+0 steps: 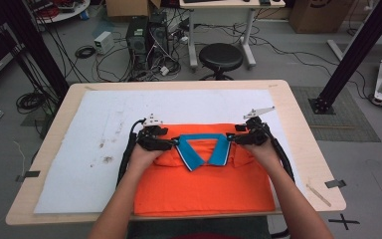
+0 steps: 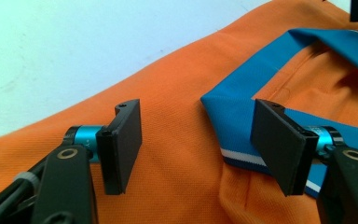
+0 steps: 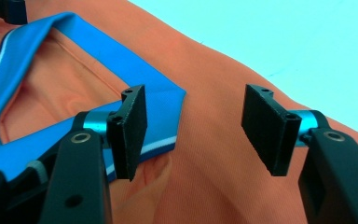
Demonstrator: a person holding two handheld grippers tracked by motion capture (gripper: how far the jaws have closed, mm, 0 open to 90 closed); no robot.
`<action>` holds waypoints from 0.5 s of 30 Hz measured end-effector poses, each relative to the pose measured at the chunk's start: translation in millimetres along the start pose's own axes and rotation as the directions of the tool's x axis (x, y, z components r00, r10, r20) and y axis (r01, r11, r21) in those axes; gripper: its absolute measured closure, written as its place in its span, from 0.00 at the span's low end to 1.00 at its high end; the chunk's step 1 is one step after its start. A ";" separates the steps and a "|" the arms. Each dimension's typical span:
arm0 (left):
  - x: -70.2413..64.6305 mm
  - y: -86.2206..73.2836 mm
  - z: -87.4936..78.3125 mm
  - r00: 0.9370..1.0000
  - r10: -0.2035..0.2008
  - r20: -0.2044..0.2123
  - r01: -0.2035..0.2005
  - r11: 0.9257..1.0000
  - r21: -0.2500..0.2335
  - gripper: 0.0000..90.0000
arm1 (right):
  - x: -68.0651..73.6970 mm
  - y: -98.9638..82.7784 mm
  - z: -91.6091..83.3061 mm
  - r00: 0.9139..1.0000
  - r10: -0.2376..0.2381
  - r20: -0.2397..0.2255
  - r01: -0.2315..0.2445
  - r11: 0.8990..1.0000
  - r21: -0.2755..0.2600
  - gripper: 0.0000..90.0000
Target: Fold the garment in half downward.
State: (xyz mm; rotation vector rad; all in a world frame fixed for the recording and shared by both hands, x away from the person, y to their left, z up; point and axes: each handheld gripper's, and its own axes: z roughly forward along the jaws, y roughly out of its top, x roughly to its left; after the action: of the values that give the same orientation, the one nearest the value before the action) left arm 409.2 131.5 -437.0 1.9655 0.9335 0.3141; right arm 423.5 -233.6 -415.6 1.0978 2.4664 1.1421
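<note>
Between both open tongs, left (image 1: 175, 145) and right (image 1: 232, 139), lies the orange shirt's (image 1: 204, 191) blue collar (image 1: 205, 151).

Black grippers (image 1: 175, 144), blue collars, bare forearms

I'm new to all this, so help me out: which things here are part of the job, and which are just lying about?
In use: orange shirt with blue collar, left gripper, right gripper, white mat.

Lying about: stool, computer tower, floor cables, cardboard box.
</note>
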 end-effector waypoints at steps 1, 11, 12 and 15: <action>0.0 1.1 1.3 1.000 0.000 0.004 0.000 1.000 0.003 0.37 | -0.1 1.1 3.0 1.000 -0.004 -0.006 0.004 1.000 0.009 0.45; -5.7 5.0 23.0 0.999 0.032 0.001 -0.032 0.995 0.091 0.38 | 1.3 6.8 33.6 1.000 -0.008 -0.011 0.009 0.994 0.107 0.46; -6.5 4.2 23.9 0.999 0.033 0.003 -0.033 0.995 0.093 0.40 | 1.4 5.7 35.5 1.000 -0.001 -0.019 0.003 0.994 0.111 0.46; -9.0 3.2 23.9 0.999 0.044 0.021 -0.046 0.994 0.095 0.49 | 2.2 5.1 35.1 1.000 -0.003 -0.028 0.006 0.994 0.108 0.50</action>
State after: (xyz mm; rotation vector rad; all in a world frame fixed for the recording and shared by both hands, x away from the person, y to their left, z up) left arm 417.7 109.1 -446.4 2.0752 0.9083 0.2810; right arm 441.0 -209.9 -435.5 1.1112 2.5774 1.0403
